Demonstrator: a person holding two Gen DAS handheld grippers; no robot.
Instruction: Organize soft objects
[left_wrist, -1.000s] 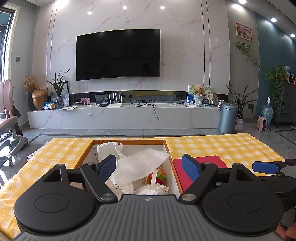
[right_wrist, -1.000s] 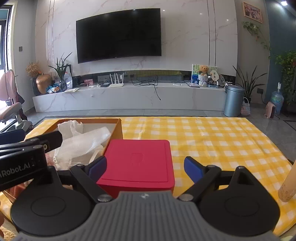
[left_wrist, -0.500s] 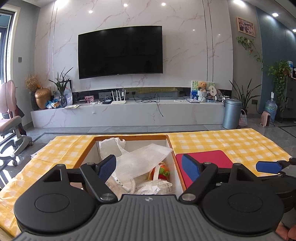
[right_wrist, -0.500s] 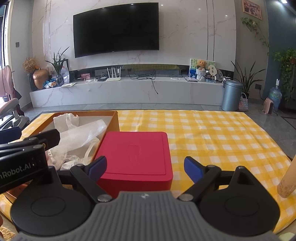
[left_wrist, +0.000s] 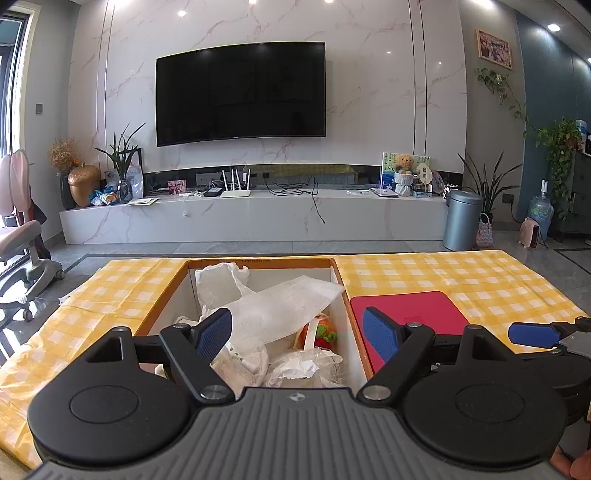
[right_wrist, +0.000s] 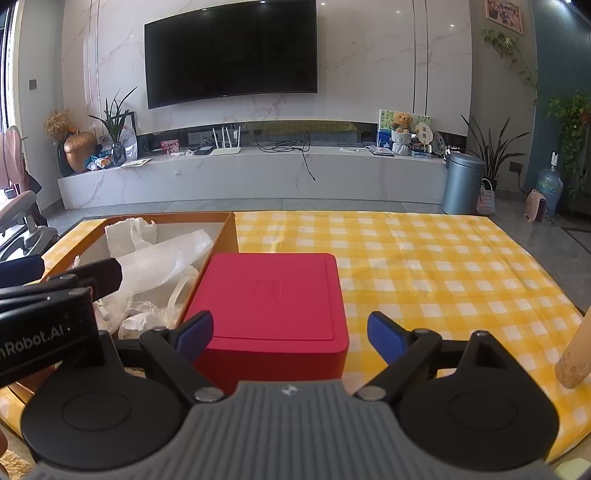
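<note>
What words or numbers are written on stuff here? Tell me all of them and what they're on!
"nRobot.AI": white letters on the side of the left gripper, seen from the right wrist camera; the start of the word is cut off by the picture edge.
Small dark print on the far inner rim of the cardboard box: too small to read.
Mark on the lid of the red box: embossed, not readable.

A yellow checked cloth (right_wrist: 424, 266) covers the table, bearing an open cardboard box (left_wrist: 258, 263) just beside a red box (right_wrist: 273, 295).
</note>
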